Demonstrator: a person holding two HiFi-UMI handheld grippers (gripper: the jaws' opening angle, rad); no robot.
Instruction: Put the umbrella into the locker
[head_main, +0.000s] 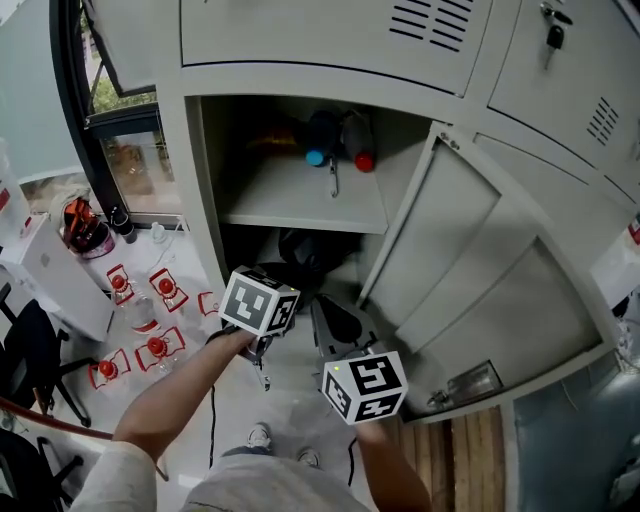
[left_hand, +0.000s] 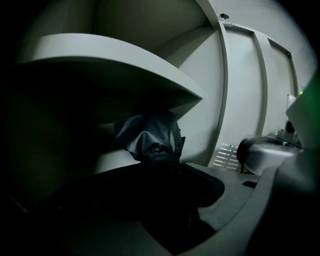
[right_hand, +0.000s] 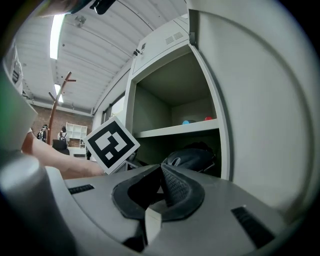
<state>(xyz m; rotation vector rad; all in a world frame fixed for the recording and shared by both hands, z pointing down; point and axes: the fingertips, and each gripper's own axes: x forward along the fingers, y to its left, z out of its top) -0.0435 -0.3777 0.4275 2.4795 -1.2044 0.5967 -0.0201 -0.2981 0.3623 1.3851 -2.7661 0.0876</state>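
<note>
The grey locker (head_main: 196, 190) stands open, its door (head_main: 470, 270) swung out to the right. A dark folded umbrella (head_main: 300, 248) lies in the lower compartment under the shelf (head_main: 300, 195). In the left gripper view its crumpled fabric (left_hand: 152, 137) rises straight out of the shadowed jaws of my left gripper (left_hand: 165, 200), which look closed round its near end. The left marker cube (head_main: 260, 300) hangs at the compartment's mouth. My right gripper (right_hand: 162, 192) is shut and empty, level, just right of the left one, facing the umbrella (right_hand: 192, 157). Its cube (head_main: 365, 385) sits lower in the head view.
On the shelf lie dark items with a blue cap (head_main: 316, 157) and a red cap (head_main: 364, 160). Left of the locker, several red-topped objects (head_main: 157, 347) stand on the floor, by a white box (head_main: 60, 280) and a black chair (head_main: 30, 350). Closed lockers sit above and to the right.
</note>
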